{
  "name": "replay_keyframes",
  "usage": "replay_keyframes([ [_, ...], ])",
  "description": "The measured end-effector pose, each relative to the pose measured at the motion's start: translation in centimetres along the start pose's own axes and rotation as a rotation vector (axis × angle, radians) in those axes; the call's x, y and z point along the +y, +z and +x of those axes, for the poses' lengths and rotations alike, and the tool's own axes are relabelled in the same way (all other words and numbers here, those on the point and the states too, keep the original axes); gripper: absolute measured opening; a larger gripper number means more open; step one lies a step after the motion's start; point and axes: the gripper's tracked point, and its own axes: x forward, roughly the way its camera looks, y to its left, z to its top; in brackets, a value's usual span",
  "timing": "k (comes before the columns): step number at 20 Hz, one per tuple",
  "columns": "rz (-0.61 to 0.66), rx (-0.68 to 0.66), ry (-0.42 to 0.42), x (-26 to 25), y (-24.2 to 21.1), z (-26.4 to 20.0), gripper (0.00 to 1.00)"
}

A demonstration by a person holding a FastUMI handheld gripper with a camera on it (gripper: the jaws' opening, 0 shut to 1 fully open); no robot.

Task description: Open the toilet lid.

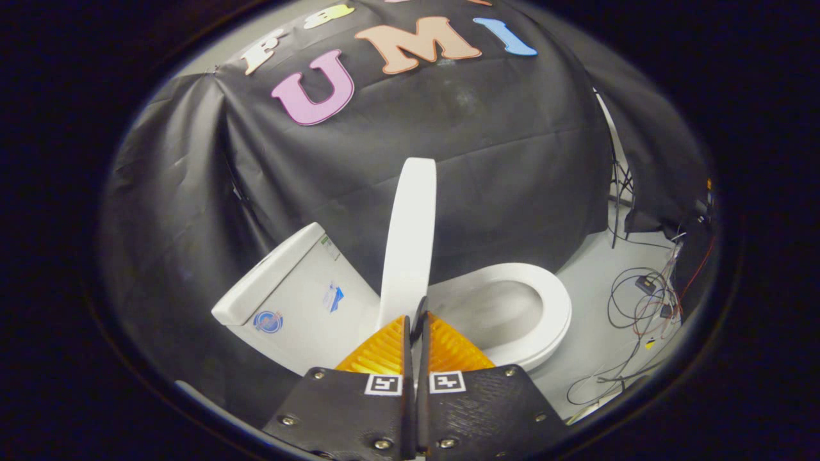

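In the gripper view, the gripper [415,320] has its jaws drawn almost together, with only a thin slit between them. The lower edge of the toilet lid [410,230] sits in this slit at the tips, so the jaws look clenched on the lid's edge, one finger on each face of it. The lid is white and stands upright, seen nearly edge-on, and it rises straight ahead of the jaws and well above them.

To one side of the lid, touching its base, is the white tank [301,294] with its flat cover, tilted in the view, and two small stickers are on its front face. To the other side of the lid lies the toilet seat [544,307], a white ring resting down on the bowl, with the opening of the bowl visible inside it.

The toilet stands on a pale floor [589,275]. Near the far edge of the floor, beyond the seat, some loose cables [640,301] lie in a tangle
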Motion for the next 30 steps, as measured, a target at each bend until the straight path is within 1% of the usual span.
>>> replay_keyframes([
  [4, -0.041, -0.019, 0.005, 1.1, 0.2, 0.0, 0.01],
  [12, -0.075, -0.044, 0.049, 4.0, 0.3, 0.0, 0.02],
  [30, -0.072, -0.076, 0.148, 8.6, 0.2, 0.1, 0.02],
])
